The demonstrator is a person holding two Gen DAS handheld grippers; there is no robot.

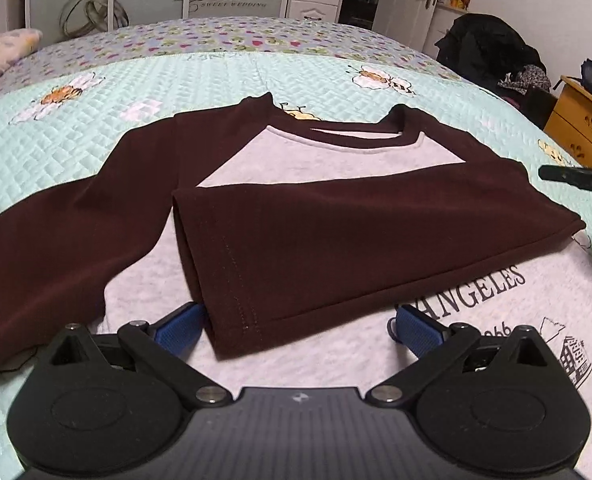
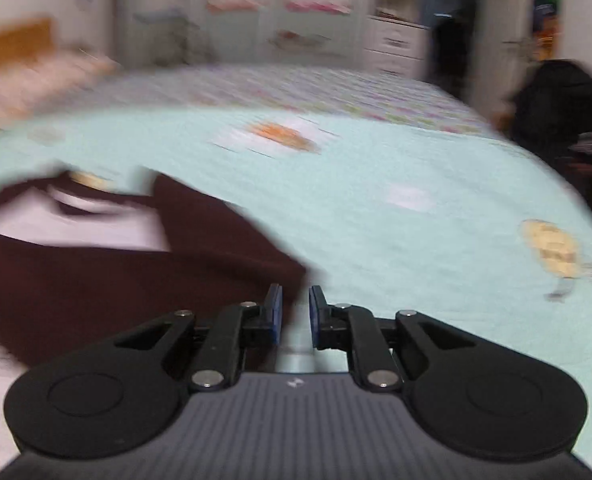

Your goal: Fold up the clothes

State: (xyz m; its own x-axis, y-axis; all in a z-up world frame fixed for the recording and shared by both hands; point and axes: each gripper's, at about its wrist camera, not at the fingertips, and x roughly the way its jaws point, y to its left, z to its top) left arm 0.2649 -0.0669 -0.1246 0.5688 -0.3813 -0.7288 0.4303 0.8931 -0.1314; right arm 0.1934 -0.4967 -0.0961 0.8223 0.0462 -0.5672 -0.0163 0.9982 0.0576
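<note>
Bed point(image 1: 256, 76) with the quilted cover serves as the folding surface. Grey-and-maroon shirt point(image 1: 336, 236) lies flat mid-frame, one maroon sleeve point(image 1: 376, 240) already folded across the chest — likely narrowing it. Left gripper point(image 1: 300, 324) at bottom, jaws wide apart around the sleeve cuff, not pinching. Right gripper point(image 2: 296, 312), lower centre, nearly together, nothing between — blurred.

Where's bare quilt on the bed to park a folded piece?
Free: the mint quilt between the shirt collar and the heart-print strip; and the wide stretch right of the shirt, ahead of the right gripper. Crowded: the near middle, under the shirt with one maroon sleeve folded across, the other sleeve sprawled left, pillow at far left.
</note>
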